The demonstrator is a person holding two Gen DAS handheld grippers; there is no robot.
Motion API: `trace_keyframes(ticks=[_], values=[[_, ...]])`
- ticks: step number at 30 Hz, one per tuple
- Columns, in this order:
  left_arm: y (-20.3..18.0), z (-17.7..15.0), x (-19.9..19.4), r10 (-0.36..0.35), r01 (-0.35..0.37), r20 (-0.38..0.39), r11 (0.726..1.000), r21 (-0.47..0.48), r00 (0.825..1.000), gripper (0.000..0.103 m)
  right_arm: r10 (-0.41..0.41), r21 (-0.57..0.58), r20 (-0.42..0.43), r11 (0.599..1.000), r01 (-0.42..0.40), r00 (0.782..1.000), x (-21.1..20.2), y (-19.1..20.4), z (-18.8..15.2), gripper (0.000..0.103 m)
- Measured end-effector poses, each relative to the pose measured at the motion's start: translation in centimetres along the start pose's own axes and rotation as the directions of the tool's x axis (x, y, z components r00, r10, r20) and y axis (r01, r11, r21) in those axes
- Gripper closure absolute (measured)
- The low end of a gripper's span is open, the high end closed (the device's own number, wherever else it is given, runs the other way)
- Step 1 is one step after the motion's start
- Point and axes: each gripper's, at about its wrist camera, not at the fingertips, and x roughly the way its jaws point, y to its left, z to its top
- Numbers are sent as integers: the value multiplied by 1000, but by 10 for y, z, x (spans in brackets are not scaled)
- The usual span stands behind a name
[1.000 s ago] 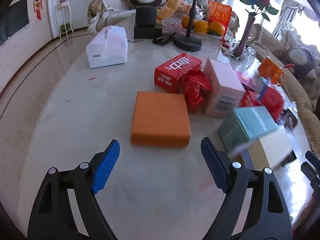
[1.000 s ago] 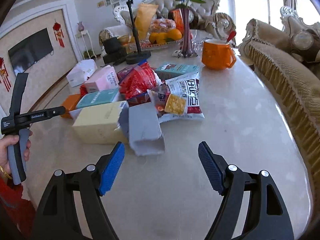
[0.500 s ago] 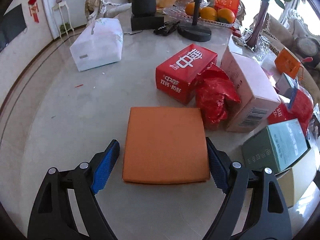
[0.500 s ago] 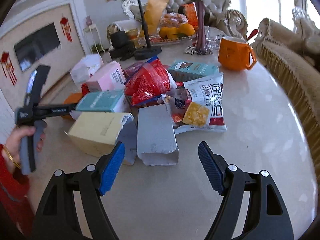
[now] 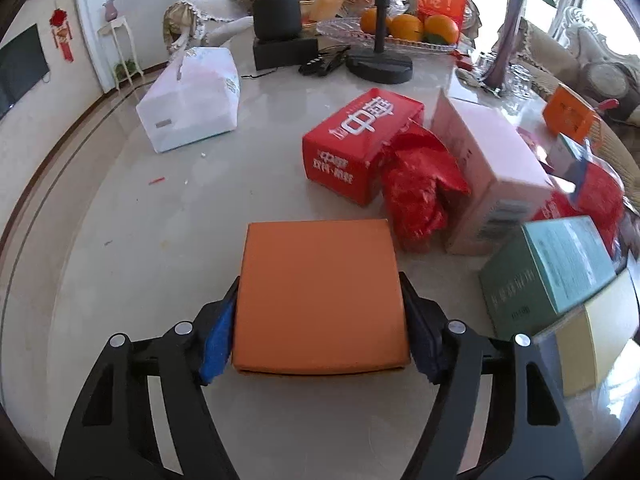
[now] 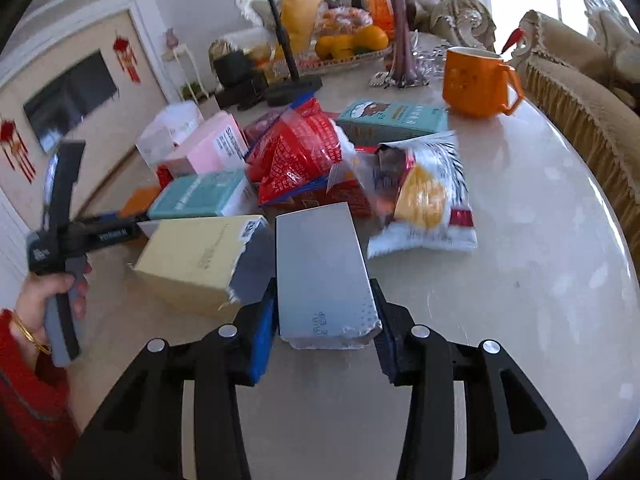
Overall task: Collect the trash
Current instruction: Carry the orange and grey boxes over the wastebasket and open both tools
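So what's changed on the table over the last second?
Both grippers moved forward and closed. The left gripper now clamps the orange box by its sides; the right gripper clamps the grey box. A second ago both were open, short of them. The other boxes and the mug stayed put.

The pale stone-look table top [image 5: 168, 216] is polished and glossy, throwing back window light. The flat orange cardboard box [image 5: 320, 296] has a smooth matt face. The red printed carton [image 5: 356, 140] has a slight sheen, and the crumpled red foil bag [image 5: 416, 196] beside it is shiny and creased. The grey paperboard carton [image 6: 324, 268] is matt, with a ragged torn edge at its near end. The white crinkled plastic snack packet [image 6: 428, 208] looks glossy. The orange faceted mug [image 6: 476, 80] has a smooth glazed finish. The black plastic left gripper [image 5: 320, 336] carries ribbed blue pads [image 5: 218, 336] and bright metal rivets.
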Motion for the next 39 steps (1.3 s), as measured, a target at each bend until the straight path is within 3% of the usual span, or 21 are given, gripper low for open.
trace_keyframes(ticks=[7,11,17,21,26,30,32,35,39], values=[[17,-33,-39,-52,55,61,998,-44,997,33,140,96,62,985,-145,988,-53,-8,-44,62],[24,-74,-84,-96,101,126,994,-35,987,33,179,114,106,975,-191,978,-86,-2,-79,62],[22,-164,-168,-202,208,216,978,-5,955,33,254,114,162,955,-273,954,-133,24,-140,62],[9,-228,-204,-263,264,218,964,24,940,33,309,107,167,938,-329,936,-158,47,-185,62],[-36,-311,-217,-328,313,132,942,123,935,33,326,119,85,935,-334,942,-156,67,-238,62],[-78,-363,-180,-354,350,-10,919,179,935,33,285,177,-44,945,-274,957,-119,65,-278,62],[-92,-381,-155,-344,353,-79,918,184,936,33,220,177,-115,964,-198,969,-97,61,-293,62],[-108,-397,-117,-300,328,-158,922,205,941,33,176,232,-221,965,-123,959,-61,44,-311,62],[-113,-407,-83,-261,307,-225,930,203,939,33,133,211,-251,974,-80,959,-48,42,-310,62]])
